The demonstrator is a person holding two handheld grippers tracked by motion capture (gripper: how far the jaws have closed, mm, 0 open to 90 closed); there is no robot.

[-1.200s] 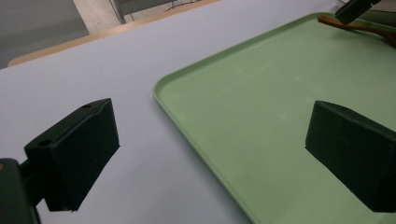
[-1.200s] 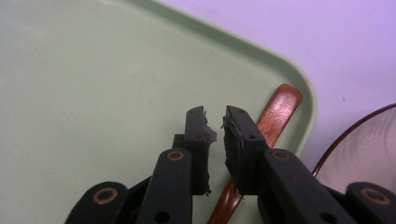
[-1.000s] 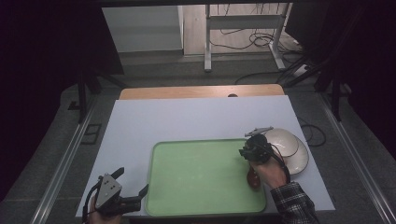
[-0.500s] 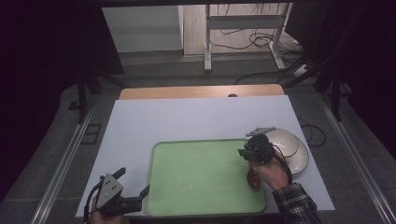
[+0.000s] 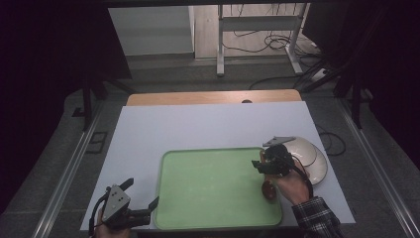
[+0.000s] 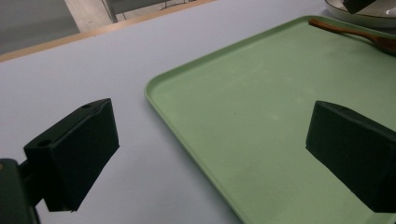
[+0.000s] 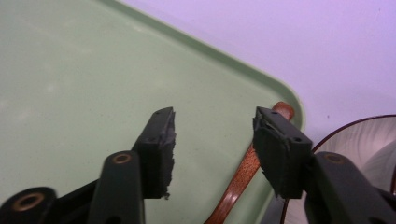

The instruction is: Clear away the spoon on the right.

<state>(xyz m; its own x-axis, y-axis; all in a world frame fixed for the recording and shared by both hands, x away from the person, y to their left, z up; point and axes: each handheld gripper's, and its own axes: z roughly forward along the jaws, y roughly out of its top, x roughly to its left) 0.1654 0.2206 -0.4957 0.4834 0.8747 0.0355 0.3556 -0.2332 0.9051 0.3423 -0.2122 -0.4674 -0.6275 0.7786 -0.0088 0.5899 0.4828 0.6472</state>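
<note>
Wooden spoon (image 7: pixel 245 177) on tray (image 5: pixel 213 191) along its right edge, under right gripper (image 7: pixel 214 140), nearer that gripper's right jaw; jaws apart, nothing held. Right hand (image 5: pixel 292 186) over tray's right edge, gripper angled down. Left gripper (image 6: pixel 210 149) wide open, empty, low over worktop (image 5: pixel 198 126) at tray's near-left corner, straddling tray's left rim. One tray, one spoon, one bowl (image 5: pixel 309 156) off tray's right edge, two grippers.
</note>
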